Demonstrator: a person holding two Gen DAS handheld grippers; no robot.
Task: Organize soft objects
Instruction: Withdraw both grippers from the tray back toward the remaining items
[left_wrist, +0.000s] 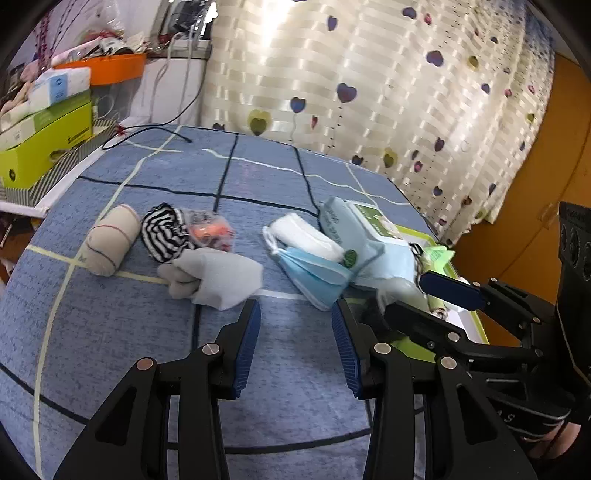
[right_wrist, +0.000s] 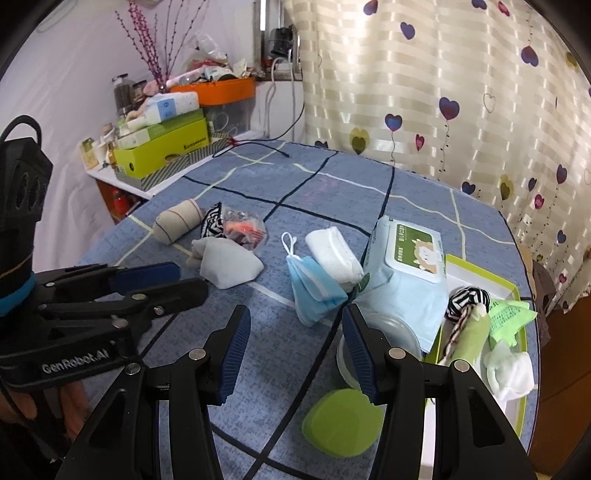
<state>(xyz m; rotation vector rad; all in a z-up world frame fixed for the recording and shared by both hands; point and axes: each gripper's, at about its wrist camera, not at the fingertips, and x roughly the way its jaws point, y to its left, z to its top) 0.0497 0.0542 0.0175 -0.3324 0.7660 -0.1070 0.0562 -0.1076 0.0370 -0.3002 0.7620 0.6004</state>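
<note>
Left hand-held gripper wide open, empty, right hand-held gripper likewise, above tablecloth.

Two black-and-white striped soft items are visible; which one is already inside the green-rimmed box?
The balled striped one beside the green packet; the other striped item lies on the tablecloth.
</note>
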